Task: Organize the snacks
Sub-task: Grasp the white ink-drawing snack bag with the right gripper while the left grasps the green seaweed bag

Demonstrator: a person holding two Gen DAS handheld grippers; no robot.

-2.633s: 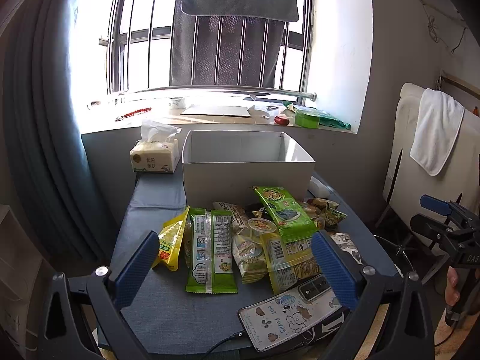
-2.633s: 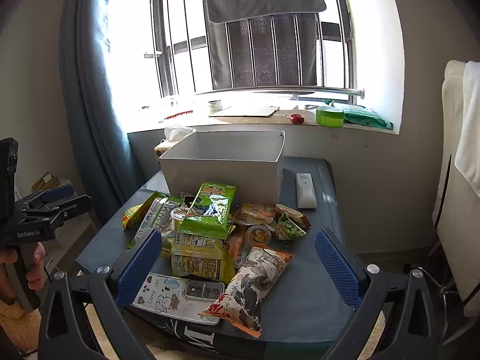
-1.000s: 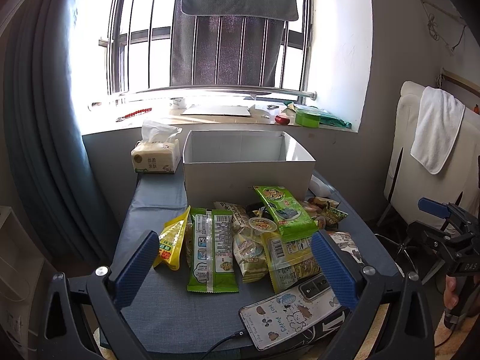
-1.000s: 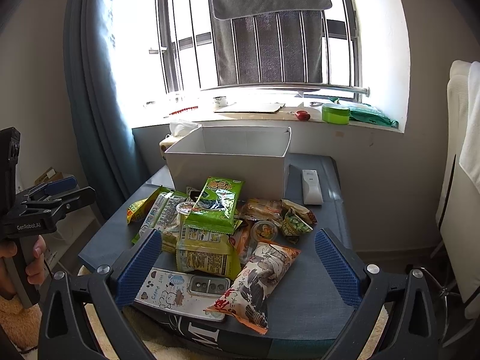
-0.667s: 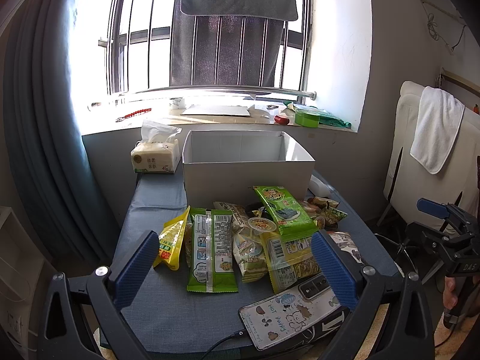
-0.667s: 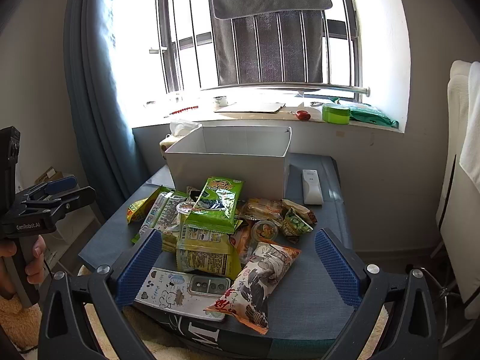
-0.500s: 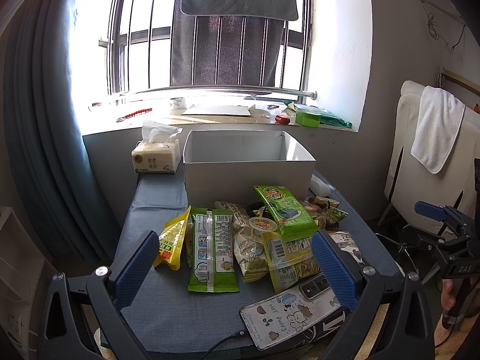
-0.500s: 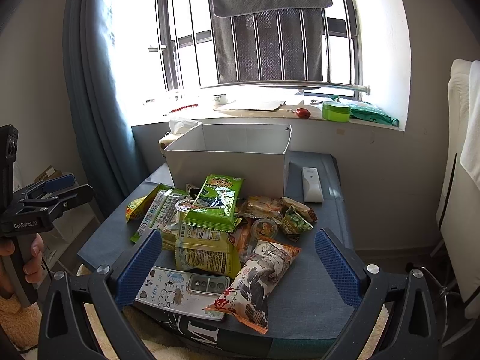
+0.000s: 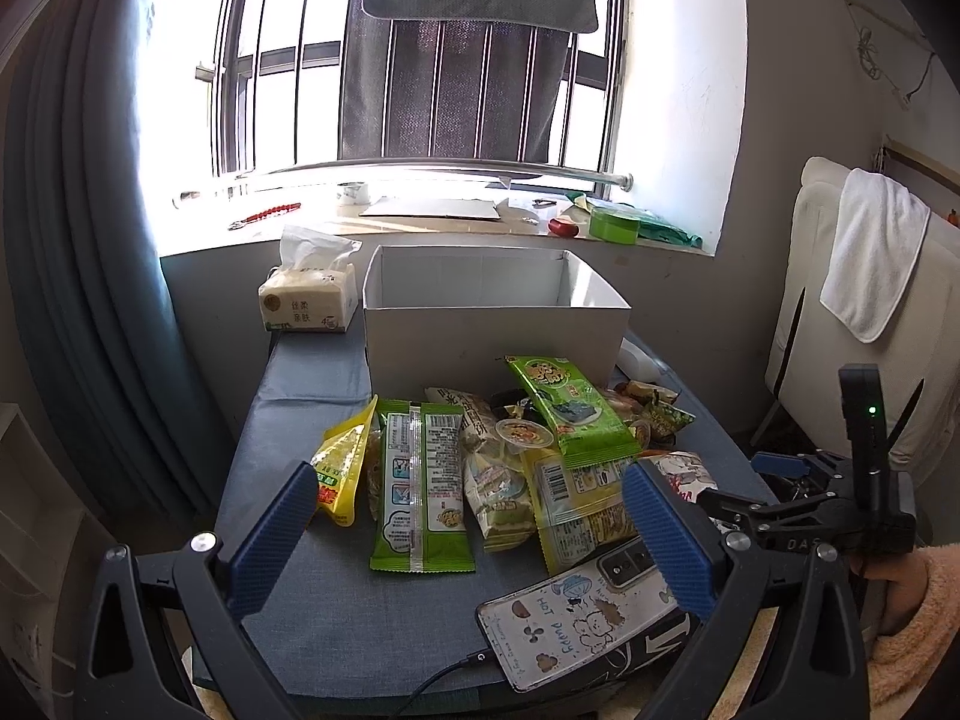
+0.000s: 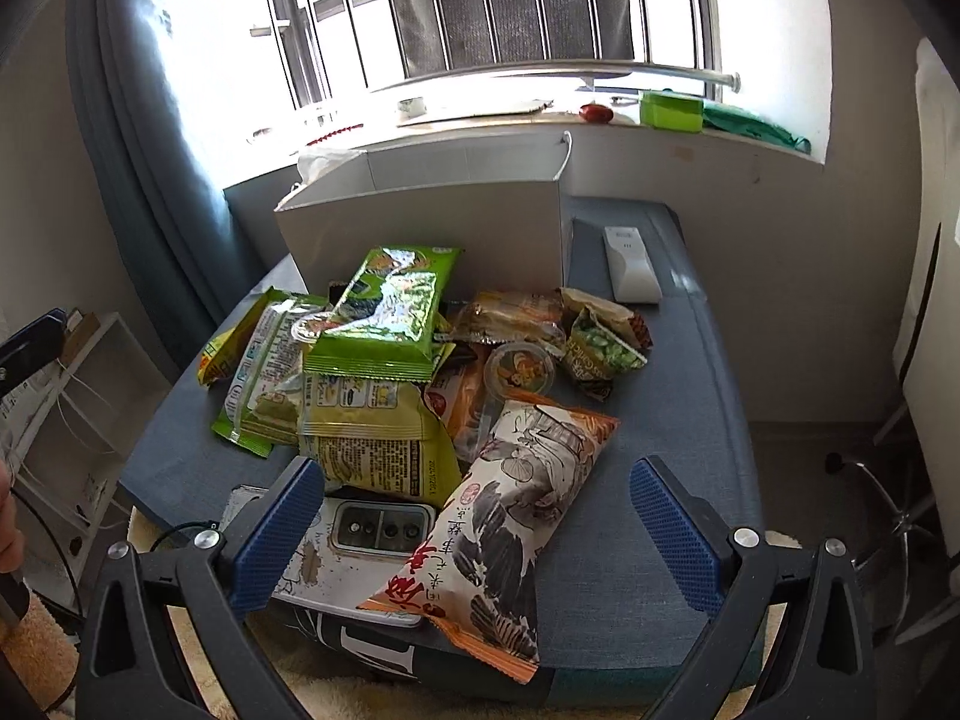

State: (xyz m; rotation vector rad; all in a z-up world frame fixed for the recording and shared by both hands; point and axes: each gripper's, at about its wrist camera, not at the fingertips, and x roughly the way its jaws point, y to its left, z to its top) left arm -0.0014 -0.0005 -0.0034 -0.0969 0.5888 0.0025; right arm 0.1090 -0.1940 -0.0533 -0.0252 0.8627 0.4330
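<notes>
A pile of snack packets (image 9: 498,456) lies on the blue table (image 9: 300,420) in front of an open white box (image 9: 492,324). A green seaweed packet (image 10: 390,306) tops the pile. A white and orange packet (image 10: 510,516) lies nearest, between the open fingers of my right gripper (image 10: 474,522). My left gripper (image 9: 474,528) is open and empty, held back from the table's front edge, with a long green packet (image 9: 420,480) ahead of it. The right gripper also shows in the left wrist view (image 9: 774,480).
A phone (image 9: 576,618) in a cartoon case lies at the table's front edge with a cable. A tissue pack (image 9: 306,300) stands left of the box. A white remote (image 10: 630,264) lies right of the box. A chair with a towel (image 9: 870,264) stands at right.
My right gripper has moved forward and down toward the pile, so the white and orange packet now sits between its fingers. My left gripper has stayed nearly still.
</notes>
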